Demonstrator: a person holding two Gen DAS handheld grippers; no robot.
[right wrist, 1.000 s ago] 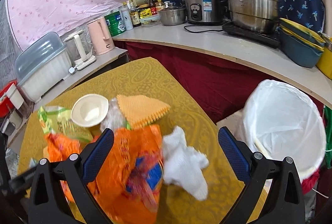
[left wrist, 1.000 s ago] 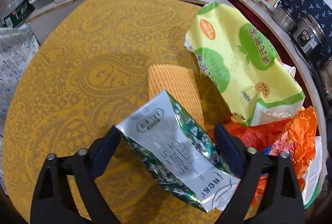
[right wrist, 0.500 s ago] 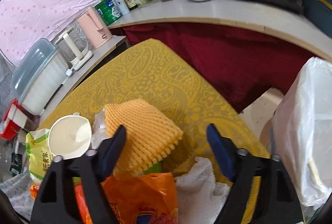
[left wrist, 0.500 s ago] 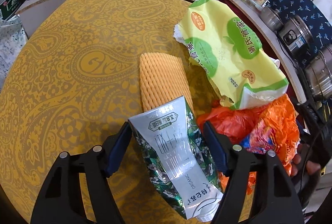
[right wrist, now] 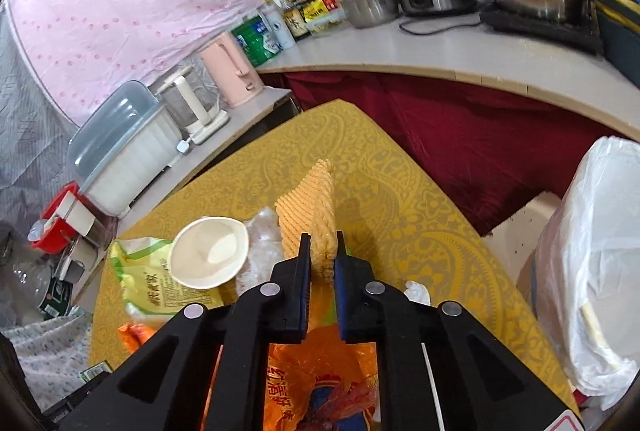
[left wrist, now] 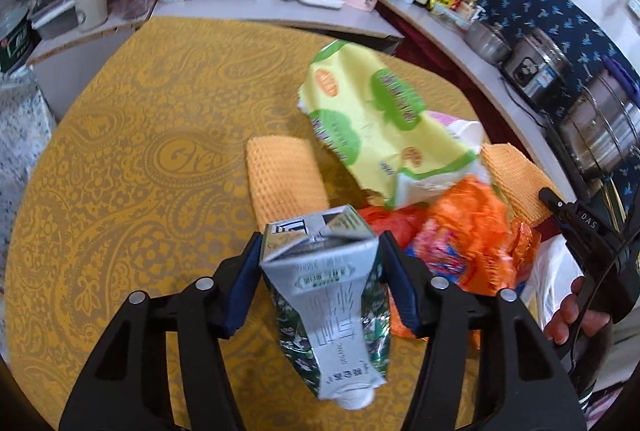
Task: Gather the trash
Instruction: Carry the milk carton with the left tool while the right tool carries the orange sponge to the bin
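both of your grippers have just been closing, and each now has a piece of trash between its pads. your left gripper [left wrist: 320, 279] has narrowed onto the green-and-silver milk carton [left wrist: 326, 305], pads pressing its two sides near the folded top, and the carton looks lifted, tilting off the yellow tablecloth [left wrist: 120, 171] where a second ago it lay flat between wide jaws. your right gripper [right wrist: 322, 259] has gone from wide open to nearly shut, pinching the near edge of an orange foam fruit net [right wrist: 314, 219] so it stands on edge. that gives you two pieces ready for the white-lined trash bin [right wrist: 600, 271], beside the table at the right. the carton's lower end is blurred, so i cannot tell whether it has fully cleared the cloth. your right gripper hides most of the orange plastic bag [right wrist: 320, 383], and the paper cup [right wrist: 208, 251] and yellow-green wrapper [right wrist: 152, 283] remain uncollected.
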